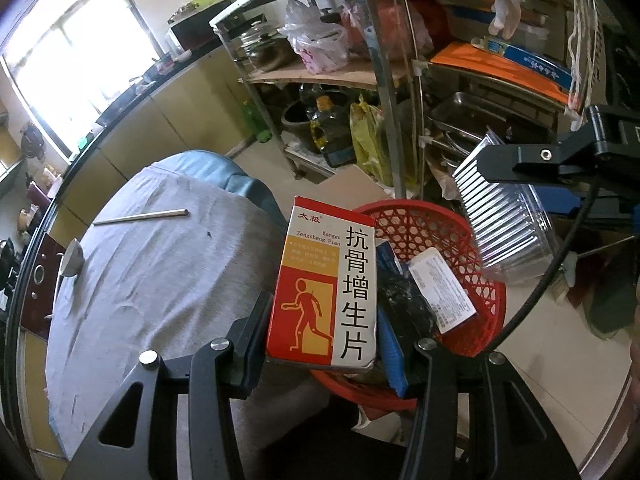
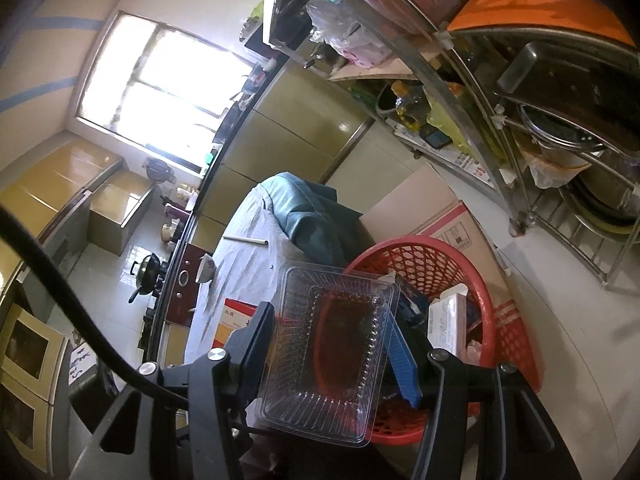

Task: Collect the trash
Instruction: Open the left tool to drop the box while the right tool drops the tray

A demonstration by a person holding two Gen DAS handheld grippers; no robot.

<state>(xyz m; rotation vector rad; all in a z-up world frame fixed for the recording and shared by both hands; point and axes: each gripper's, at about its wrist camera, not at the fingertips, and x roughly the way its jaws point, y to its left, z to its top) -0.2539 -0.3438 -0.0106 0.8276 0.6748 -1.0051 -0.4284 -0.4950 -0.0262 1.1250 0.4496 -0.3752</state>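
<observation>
My left gripper (image 1: 326, 344) is shut on a red-and-white medicine box (image 1: 324, 284) with a walking figure on it, held upright over the near rim of a red mesh basket (image 1: 432, 228). Several boxes and a dark wrapper lie in that basket. My right gripper (image 2: 328, 344) is shut on a clear ribbed plastic tray (image 2: 332, 344), held above the red mesh basket (image 2: 500, 320). From the left wrist view, the right gripper (image 1: 480, 168) and the clear ribbed plastic tray (image 1: 504, 220) hang over the basket's far right side. The medicine box (image 2: 236, 320) peeks out left of the tray.
A table under a grey cloth (image 1: 160, 272) carries a metal rod (image 1: 140, 218) and a small white bowl (image 1: 72, 260). A blue-green cloth (image 1: 224, 172) drapes its far end. A crowded steel shelf rack (image 1: 392, 80) stands behind the basket. A black cable (image 1: 560, 248) hangs at right.
</observation>
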